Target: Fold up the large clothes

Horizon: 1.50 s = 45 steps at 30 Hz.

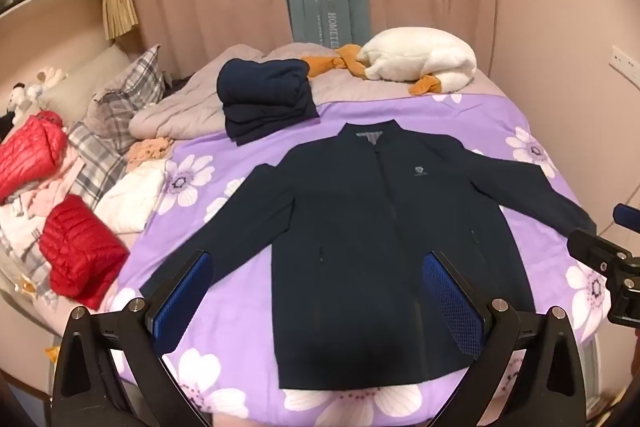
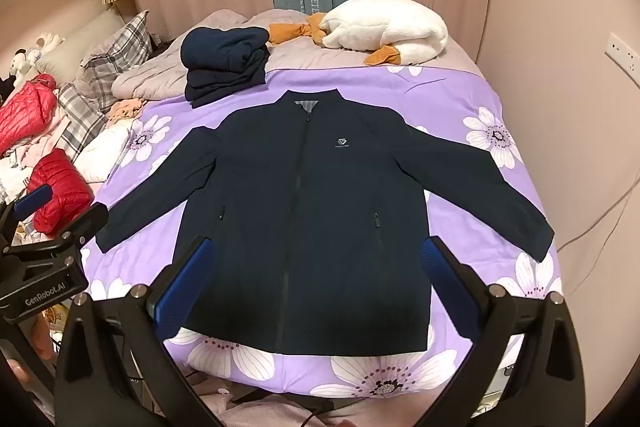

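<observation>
A dark navy zip jacket (image 1: 372,227) lies flat, front up, on the purple flowered bedspread (image 1: 224,195), both sleeves spread out to the sides. It also shows in the right wrist view (image 2: 312,219). My left gripper (image 1: 316,291) is open and empty, held above the jacket's lower hem. My right gripper (image 2: 316,287) is open and empty, also above the hem. The right gripper's body shows at the right edge of the left wrist view (image 1: 608,259). The left gripper's body shows at the left edge of the right wrist view (image 2: 44,247).
A stack of folded navy clothes (image 1: 266,99) sits beyond the collar. A white plush goose (image 1: 420,61) lies at the far end. Red puffer jackets (image 1: 80,259), plaid pillows (image 1: 120,107) and loose clothes crowd the left side. A wall runs close on the right.
</observation>
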Motion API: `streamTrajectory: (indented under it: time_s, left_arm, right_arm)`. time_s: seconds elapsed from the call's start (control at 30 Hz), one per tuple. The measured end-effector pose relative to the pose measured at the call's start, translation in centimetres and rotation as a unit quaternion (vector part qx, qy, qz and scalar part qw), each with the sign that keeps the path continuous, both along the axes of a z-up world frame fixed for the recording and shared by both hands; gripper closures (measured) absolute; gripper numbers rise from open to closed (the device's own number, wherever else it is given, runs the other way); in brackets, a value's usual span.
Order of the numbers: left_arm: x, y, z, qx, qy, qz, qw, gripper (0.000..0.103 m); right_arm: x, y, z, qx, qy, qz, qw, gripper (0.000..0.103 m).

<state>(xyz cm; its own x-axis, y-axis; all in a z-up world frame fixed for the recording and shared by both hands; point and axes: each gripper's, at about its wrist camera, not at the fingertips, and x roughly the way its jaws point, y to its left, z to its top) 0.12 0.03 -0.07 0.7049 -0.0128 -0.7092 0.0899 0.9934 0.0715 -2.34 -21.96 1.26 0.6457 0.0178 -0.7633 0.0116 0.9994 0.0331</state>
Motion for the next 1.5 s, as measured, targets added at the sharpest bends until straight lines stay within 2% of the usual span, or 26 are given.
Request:
streamTrajectory:
  time_s: [0.1, 0.13, 0.23, 0.37, 1.5]
  left_arm:
    - [0.4, 0.3, 0.0, -0.006, 0.004, -0.001, 1.0000, 0.000]
    - [-0.2, -0.3, -0.1, 0.015, -0.014, 0.000, 0.9998, 0.000]
    - [-0.2, -0.6, -0.2, 0.019, -0.014, -0.001, 0.9997, 0.000]
    - [0.4, -1.1, 0.9, 0.018, -0.012, -0.002, 0.9998, 0.000]
    - [0.2, -0.7, 0.3, 0.010, -0.011, -0.003, 0.9999, 0.000]
  right_arm:
    - [0.0, 0.0, 0.0, 0.005, 0.001, -0.001, 1.000, 0.000]
    - [0.1, 0.0, 0.0, 0.006, 0.001, -0.001, 1.000, 0.000]
    - [0.1, 0.0, 0.1, 0.006, 0.001, 0.000, 1.000, 0.000]
    - [0.1, 0.0, 0.1, 0.004, 0.001, -0.001, 1.000, 0.000]
    - [0.1, 0.2, 0.0, 0.006, 0.004, -0.003, 1.000, 0.000]
